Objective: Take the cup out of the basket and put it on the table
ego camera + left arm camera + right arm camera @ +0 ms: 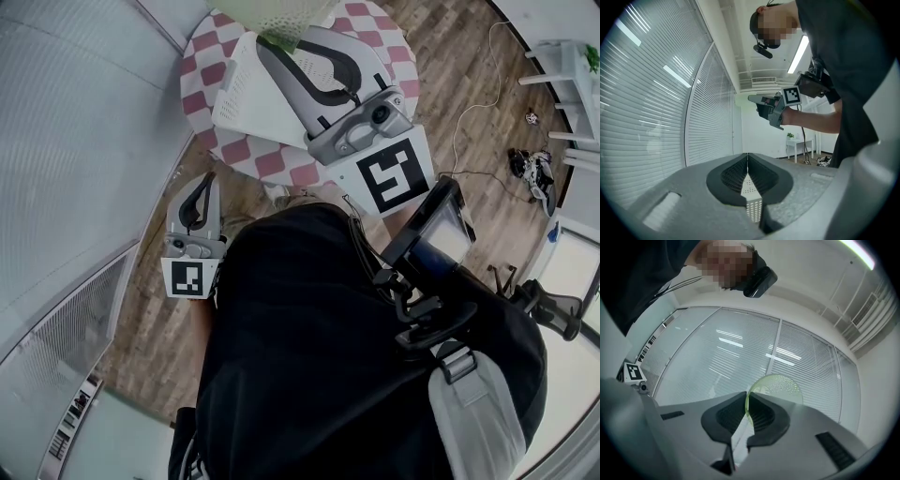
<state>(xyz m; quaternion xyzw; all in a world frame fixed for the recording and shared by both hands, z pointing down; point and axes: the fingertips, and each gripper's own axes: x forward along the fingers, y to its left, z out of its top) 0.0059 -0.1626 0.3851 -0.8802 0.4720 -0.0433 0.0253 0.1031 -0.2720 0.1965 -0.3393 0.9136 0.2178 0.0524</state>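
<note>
1. Right gripper (746, 397) jaws pinch the green cup (780, 387) by its rim, holding it above the white basket (239, 94).
2. Checkered desk (281, 167) shows beside the basket, beneath the cup.
3. Left gripper (747, 159), jaws together and empty, is farther from the basket.

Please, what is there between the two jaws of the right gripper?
The thin rim of the pale green cup: the right gripper is shut on it, as the right gripper view shows.

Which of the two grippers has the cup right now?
The right gripper: its jaws pinch the rim of the green cup. The left gripper is shut with nothing between its jaws.
</note>
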